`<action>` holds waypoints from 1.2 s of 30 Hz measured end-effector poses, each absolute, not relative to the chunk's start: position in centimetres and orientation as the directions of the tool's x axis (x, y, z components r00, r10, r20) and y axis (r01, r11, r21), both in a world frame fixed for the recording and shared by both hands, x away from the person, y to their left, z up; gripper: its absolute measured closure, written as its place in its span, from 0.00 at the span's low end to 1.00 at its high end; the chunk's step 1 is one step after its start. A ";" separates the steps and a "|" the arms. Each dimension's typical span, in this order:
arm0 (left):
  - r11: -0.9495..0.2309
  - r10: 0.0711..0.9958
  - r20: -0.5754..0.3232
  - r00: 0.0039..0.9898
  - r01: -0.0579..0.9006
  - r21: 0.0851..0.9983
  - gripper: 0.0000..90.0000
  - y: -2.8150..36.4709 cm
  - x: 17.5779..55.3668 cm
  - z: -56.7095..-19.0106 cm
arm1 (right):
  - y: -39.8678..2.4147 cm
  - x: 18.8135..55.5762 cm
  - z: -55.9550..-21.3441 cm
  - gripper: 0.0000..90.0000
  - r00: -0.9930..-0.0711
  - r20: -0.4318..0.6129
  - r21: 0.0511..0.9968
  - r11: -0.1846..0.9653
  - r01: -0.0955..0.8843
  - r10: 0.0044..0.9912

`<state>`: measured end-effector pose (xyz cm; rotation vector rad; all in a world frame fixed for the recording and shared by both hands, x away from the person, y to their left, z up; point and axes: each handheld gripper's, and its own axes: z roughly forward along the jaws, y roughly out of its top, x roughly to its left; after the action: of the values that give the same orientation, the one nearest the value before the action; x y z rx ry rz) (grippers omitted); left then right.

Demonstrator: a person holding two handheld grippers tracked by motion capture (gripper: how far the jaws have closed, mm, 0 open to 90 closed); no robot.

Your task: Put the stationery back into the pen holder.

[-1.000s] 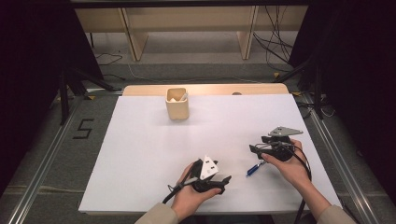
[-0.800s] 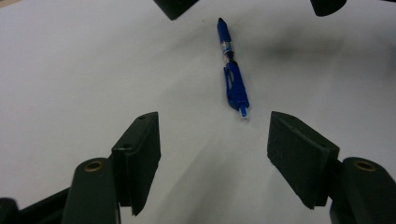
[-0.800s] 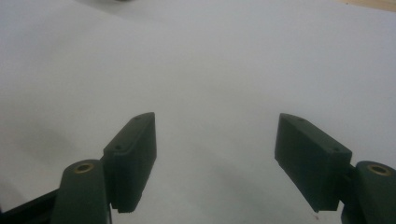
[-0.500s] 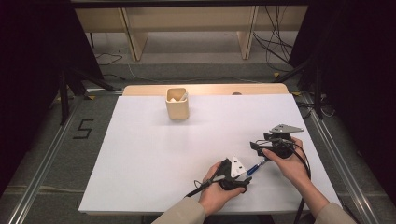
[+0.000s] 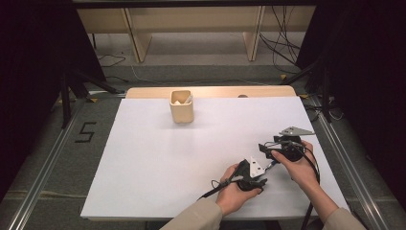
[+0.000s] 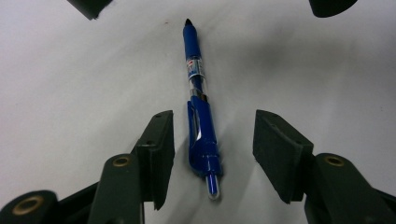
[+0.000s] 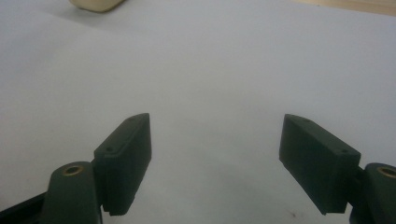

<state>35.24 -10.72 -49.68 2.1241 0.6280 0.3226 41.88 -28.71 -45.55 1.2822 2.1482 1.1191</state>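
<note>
A: The left gripper (image 6: 212,140) has slid right over the pen (image 6: 201,126), its jaws just closing, not yet touching it.

B: So a pickup is coming (pen flat on the table (image 5: 158,158)). The right gripper (image 7: 217,158)?

A: Wide, empty, just beside.

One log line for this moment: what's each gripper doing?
left gripper: closing around blue pen, fingers not touching | right gripper: open, empty | pen: flat on white table | cup: far side

Grey floor (image 5: 52,158), wooden shelving (image 5: 143,28) (dim)
</note>
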 end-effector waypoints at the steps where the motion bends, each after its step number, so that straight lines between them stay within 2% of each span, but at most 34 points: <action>1: -0.492 0.545 0.000 0.839 0.320 0.810 0.55 -10.8 35.3 -49.7 | -28.8 41.9 -45.6 0.29 -0.500 0.062 0.798 0.258 0.544 0.864; 15: -0.490 0.575 -0.017 0.818 0.361 0.793 0.67 -10.9 35.7 -49.8 | -28.9 41.9 -45.5 0.29 -0.491 0.062 0.801 0.250 0.544 0.869; 36: -0.494 0.574 -0.018 0.818 0.364 0.790 0.77 -11.0 35.6 -49.8 | -28.8 41.9 -45.6 0.29 -0.492 0.062 0.795 0.256 0.551 0.868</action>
<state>35.62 -11.01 -49.84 2.1419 0.6872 0.3123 41.88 -28.75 -45.60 1.2933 2.1439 1.1115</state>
